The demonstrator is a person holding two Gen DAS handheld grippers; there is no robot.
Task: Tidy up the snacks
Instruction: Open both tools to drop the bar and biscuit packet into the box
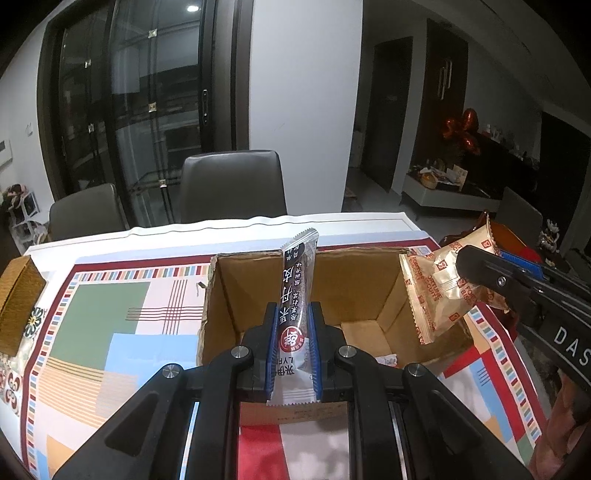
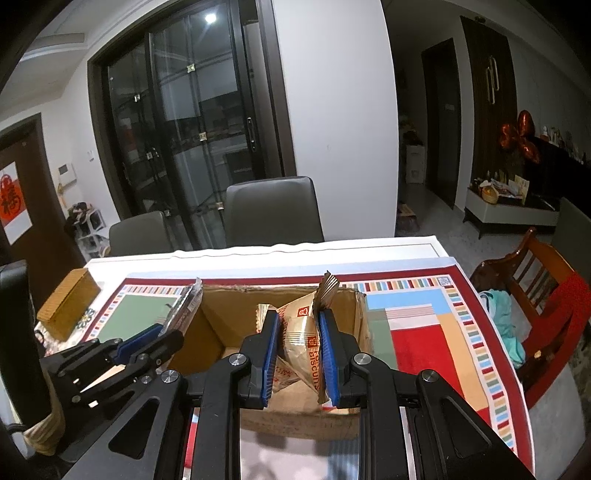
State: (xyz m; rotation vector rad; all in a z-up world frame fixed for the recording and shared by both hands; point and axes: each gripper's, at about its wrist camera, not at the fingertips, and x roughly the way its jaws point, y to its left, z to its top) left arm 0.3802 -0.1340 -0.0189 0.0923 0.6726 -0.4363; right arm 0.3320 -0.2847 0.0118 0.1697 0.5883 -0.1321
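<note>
Both snacks carried, none yet dropped in the box

Left tongs (image 1: pixel 294 328) pinch a dark stick pack (image 1: pixel 295 291) over the cardboard box (image 1: pixel 354 291); right tongs (image 2: pixel 298 347) pinch a biscuit packet (image 2: pixel 301 332) at its 3 o'clock side. Box floor looks almost bare; releasing remains.

A ceiling spotlight (image 1: pixel 192 8) is dimly lighting the room, glaring off glass doors (image 2: pixel 192 147); fisheye edges are bending into black.

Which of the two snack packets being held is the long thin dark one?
The stick-shaped packet in the left gripper: dark wrapper, white characters, standing upright. The right gripper holds a crumpled golden biscuit packet, both above the cardboard box.
</note>
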